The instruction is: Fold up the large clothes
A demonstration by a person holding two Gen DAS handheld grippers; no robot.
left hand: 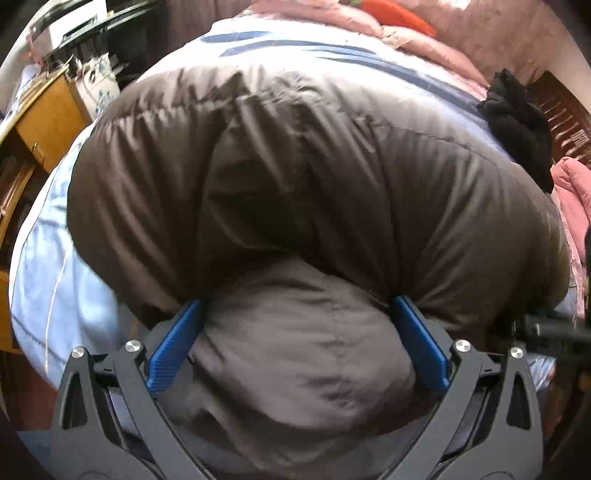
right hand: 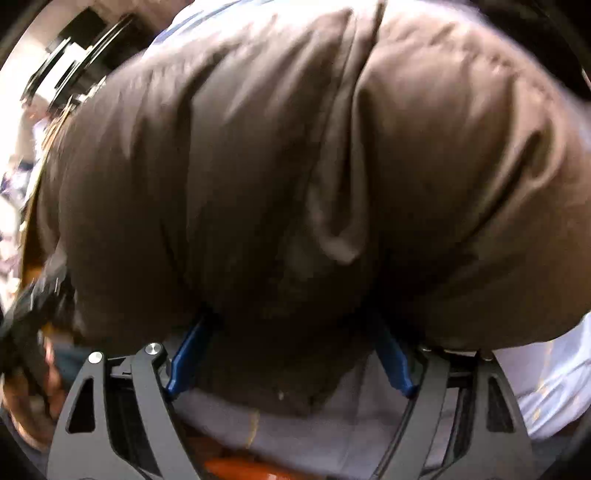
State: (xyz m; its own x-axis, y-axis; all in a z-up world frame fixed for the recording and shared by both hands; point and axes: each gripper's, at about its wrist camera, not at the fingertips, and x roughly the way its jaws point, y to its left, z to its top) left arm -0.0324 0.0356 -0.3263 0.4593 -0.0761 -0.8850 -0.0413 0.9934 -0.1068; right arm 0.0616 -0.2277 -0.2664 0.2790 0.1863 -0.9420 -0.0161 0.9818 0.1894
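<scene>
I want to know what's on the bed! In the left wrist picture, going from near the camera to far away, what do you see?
The blue pads of the left gripper with jaws around a bunch of fabric → the puffy brown jacket → the light blue striped sheet → the pink quilt → an orange thing.

The puffy brown jacket filled the bed's middle and bulged between both grippers' blue pads. Bare light-blue sheet lay free at its left. A black cloth and pink quilt crowded the right.
</scene>
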